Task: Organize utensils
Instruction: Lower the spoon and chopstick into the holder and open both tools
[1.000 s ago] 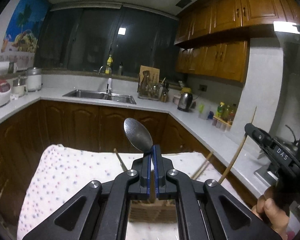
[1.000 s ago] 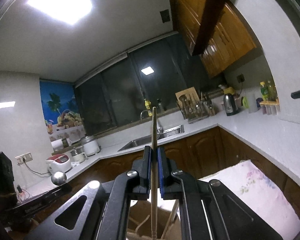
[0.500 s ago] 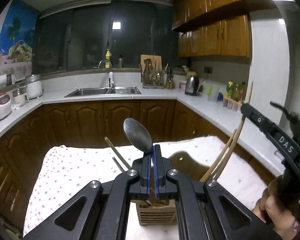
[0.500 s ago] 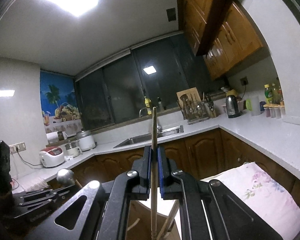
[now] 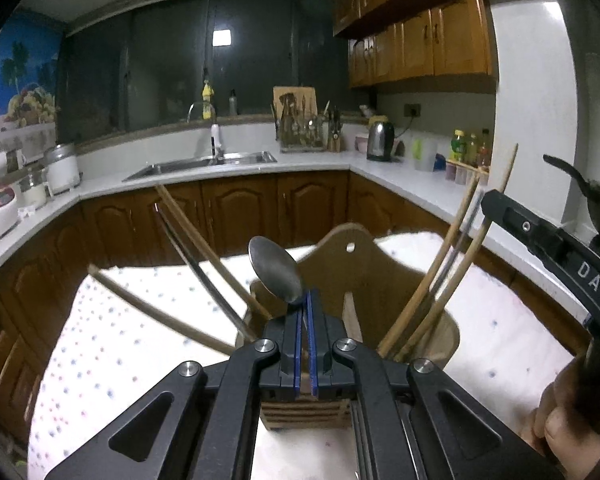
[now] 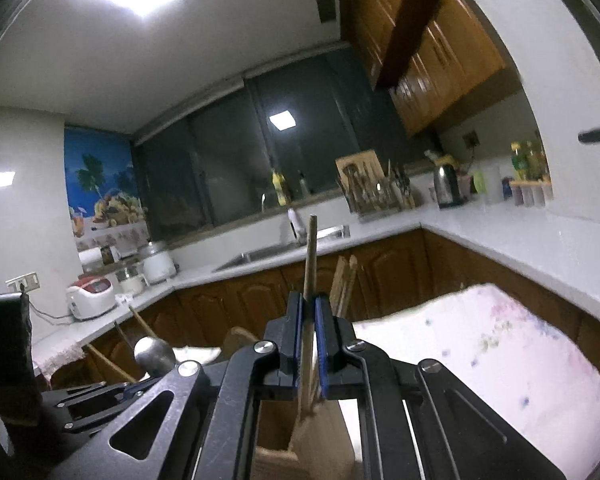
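- Lowering both grippers since the earlier frame, I brought the holder (image 5: pixel 384 280) much closer; it filled the left view.
- My left gripper (image 5: pixel 307 300) clamped the spoon (image 5: pixel 275 274), bowl up, handle running down into the holder.
- My right gripper (image 6: pixel 309 312) pinched a chopstick (image 6: pixel 310 256), standing upright.
- Both lower ends were hidden behind the jaws; the holder's compartments were unclear.

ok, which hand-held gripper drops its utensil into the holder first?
Probably right: its hand-held gripper holds the chopstick upright, lower end already at the wooden holder. The left holds its spoon bowl-up above it.
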`<state>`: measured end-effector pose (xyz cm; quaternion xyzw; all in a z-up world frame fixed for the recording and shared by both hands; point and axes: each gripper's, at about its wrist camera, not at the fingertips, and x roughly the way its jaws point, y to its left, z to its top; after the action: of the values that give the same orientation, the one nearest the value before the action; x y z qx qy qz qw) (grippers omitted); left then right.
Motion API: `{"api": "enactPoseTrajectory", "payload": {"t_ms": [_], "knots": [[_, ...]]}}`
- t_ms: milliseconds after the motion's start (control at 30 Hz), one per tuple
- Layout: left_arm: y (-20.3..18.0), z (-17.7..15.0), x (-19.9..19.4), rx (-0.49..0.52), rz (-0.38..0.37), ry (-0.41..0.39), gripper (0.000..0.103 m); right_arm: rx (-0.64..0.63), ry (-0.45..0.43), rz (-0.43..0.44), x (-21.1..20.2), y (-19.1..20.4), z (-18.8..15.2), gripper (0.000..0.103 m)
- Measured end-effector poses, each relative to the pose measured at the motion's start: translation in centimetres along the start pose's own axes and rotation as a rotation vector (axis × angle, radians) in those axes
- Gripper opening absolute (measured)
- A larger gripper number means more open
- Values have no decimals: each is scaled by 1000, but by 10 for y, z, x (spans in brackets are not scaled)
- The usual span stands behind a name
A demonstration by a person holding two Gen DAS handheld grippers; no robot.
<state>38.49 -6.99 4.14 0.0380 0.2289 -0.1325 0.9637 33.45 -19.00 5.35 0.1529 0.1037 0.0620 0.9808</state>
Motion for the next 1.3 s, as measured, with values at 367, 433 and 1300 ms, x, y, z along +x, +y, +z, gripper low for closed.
{"api": "enactPoseTrajectory", "payload": {"t_ms": [367,433,1300], "knots": [[23,20,-1,-81,-24,47,1,28,118,15,11,-7,-3,6],[26,24,-1,-92,-25,52,1,30,125,19,11,-8,-3,6],[24,19,-2,-123,-29,103,14,85,208,22,11,-17,2,15]]}}
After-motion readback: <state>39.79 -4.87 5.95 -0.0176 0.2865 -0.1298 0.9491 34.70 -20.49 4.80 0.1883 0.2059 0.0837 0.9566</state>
